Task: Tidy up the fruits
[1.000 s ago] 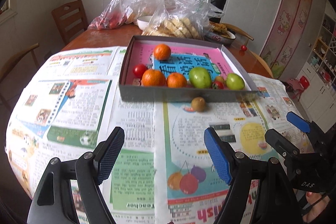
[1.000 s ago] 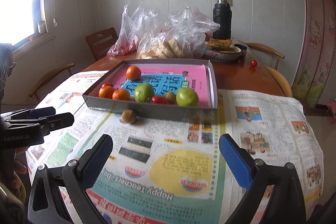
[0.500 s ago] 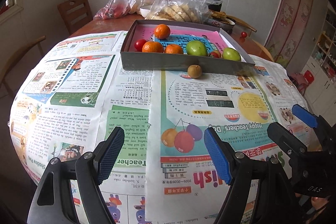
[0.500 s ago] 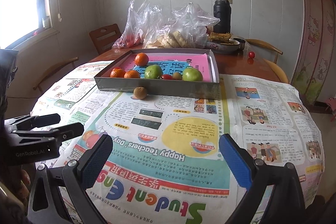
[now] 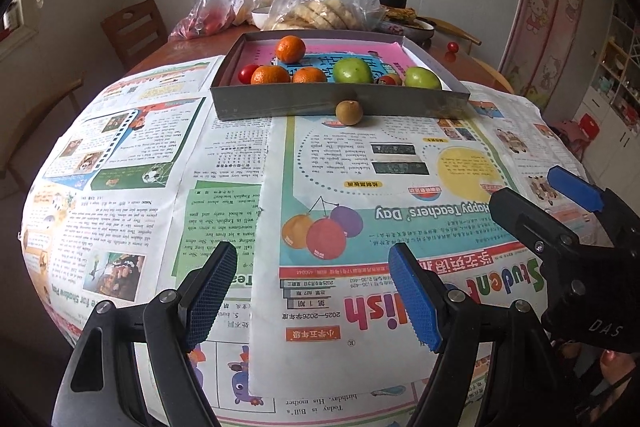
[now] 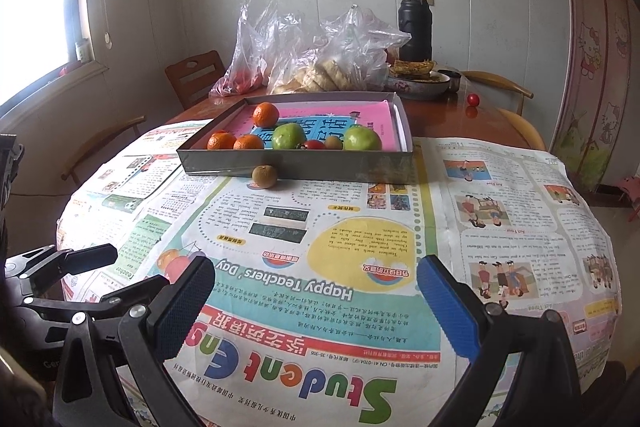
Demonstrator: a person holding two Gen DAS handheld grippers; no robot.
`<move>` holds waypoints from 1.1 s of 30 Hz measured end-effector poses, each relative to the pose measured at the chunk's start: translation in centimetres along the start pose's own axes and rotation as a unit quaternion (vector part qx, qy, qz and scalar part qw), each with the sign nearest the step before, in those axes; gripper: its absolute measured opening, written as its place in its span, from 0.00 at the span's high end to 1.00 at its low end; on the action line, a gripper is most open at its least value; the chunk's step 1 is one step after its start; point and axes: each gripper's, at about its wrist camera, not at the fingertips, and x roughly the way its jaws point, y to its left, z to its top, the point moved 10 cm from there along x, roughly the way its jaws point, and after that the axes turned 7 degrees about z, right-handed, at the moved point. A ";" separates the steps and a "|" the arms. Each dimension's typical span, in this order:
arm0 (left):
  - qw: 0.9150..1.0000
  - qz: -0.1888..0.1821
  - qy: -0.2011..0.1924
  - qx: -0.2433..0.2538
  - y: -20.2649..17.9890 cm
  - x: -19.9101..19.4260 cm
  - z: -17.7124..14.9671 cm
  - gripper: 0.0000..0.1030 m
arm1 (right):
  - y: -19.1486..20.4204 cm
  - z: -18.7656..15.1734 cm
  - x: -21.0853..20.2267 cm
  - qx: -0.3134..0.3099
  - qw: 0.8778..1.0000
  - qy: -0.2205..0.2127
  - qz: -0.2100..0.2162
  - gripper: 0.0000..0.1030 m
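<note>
Brown fruit (image 5: 349, 112) outside tray (image 5: 340, 103), on newspaper (image 5: 224, 163), touching tray's near wall; oranges (image 5: 290, 49), green fruits (image 5: 353, 71), tomatoes (image 5: 249, 73) inside. Left claw (image 5: 312, 293) and right claw (image 6: 316, 307) both wide, empty, well short of it. Probably light, firm, round, apt to roll. Best pinched across the middle, pads on opposite sides, gentle squeeze to avoid bruising.

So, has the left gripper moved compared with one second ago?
Yes. The left gripper has drawn back from the grey tray: in its own view the tray now sits smaller and farther off, with more newspaper showing before it.
</note>
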 end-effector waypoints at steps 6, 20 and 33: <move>1.000 0.005 -0.003 -0.007 0.6 0.0 0.4 0.23 | -0.1 -0.1 0.0 0.000 1.000 0.001 -0.002 0.01; 1.000 0.015 0.002 -0.016 1.4 0.3 0.3 0.23 | -0.2 -0.6 0.1 -0.002 1.000 0.004 -0.002 0.01; 1.000 0.022 0.002 -0.016 1.4 0.2 0.1 0.23 | -0.7 -0.6 -0.4 0.000 1.000 0.002 -0.005 0.01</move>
